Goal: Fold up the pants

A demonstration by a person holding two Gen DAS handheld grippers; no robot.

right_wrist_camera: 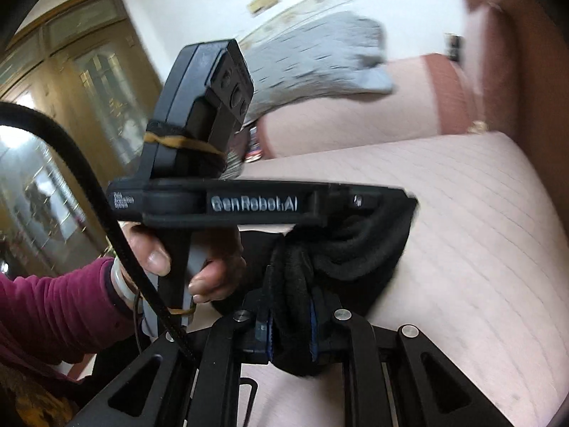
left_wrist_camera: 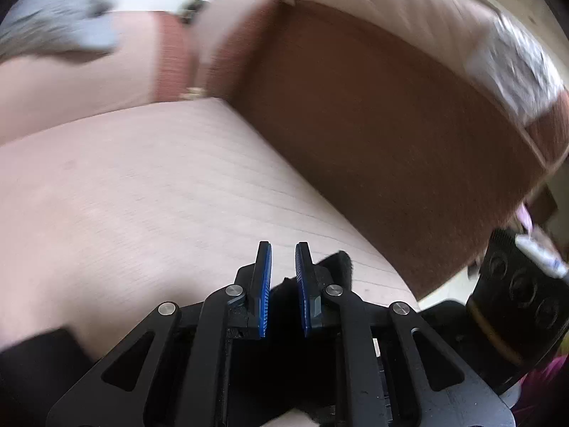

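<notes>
I hold the black pants (right_wrist_camera: 341,249) up over the pink couch seat (right_wrist_camera: 462,231). My right gripper (right_wrist_camera: 290,323) is squeezed shut on a thick bunch of the black cloth. My left gripper (left_wrist_camera: 283,284) is almost shut too, and I see a bit of black fuzzy cloth by its blue pads (left_wrist_camera: 265,284), low down near the bottom of them. I think it has the pants, but only just.

That could go wrong. If the cloth sits so low in the left gripper, it may slip out when I pull, and one side would drop. The right bunch is fat and twisted, so the fold may come out lumpy. My two grippers are close together, and they could bump.

The pants look soft, thick and fuzzy, with rolled edges like ropes. The seat is pale pink with thin lines sewn across it. The couch back (left_wrist_camera: 373,124) is brown and looks smooth. A gray cloth (right_wrist_camera: 320,60) lies rumpled on the far armrest.
</notes>
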